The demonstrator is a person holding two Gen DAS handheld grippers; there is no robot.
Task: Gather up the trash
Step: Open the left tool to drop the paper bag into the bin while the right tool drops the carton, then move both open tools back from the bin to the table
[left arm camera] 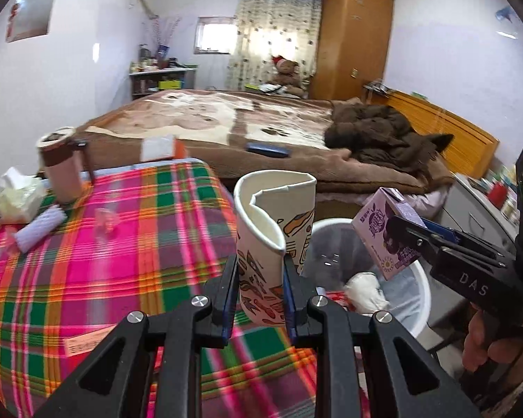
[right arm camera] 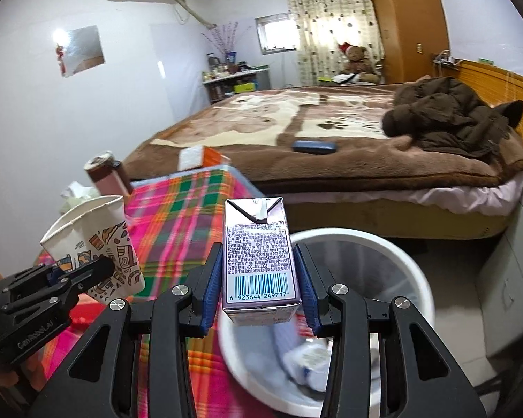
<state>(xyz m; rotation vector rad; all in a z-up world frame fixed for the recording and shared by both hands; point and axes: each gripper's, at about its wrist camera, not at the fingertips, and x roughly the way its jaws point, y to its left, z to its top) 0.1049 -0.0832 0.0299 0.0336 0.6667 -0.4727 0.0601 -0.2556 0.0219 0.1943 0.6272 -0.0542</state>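
My left gripper (left arm camera: 261,278) is shut on a crushed patterned paper cup (left arm camera: 272,230), held upright over the right edge of the plaid table (left arm camera: 122,261). The cup also shows in the right wrist view (right arm camera: 97,240). My right gripper (right arm camera: 258,278) is shut on a purple drink carton (right arm camera: 258,261), held above the white trash bin (right arm camera: 394,254). The carton (left arm camera: 387,233) and the bin (left arm camera: 418,278) also show in the left wrist view, with white trash lying in the bin.
On the table's far left stand a brown lidded mug (left arm camera: 61,163), a tissue pack (left arm camera: 17,198) and a white ridged object (left arm camera: 38,231). A bed (left arm camera: 244,129) with a brown jacket (left arm camera: 376,136) lies behind. Grey drawers (right arm camera: 512,264) stand to the right of the bin.
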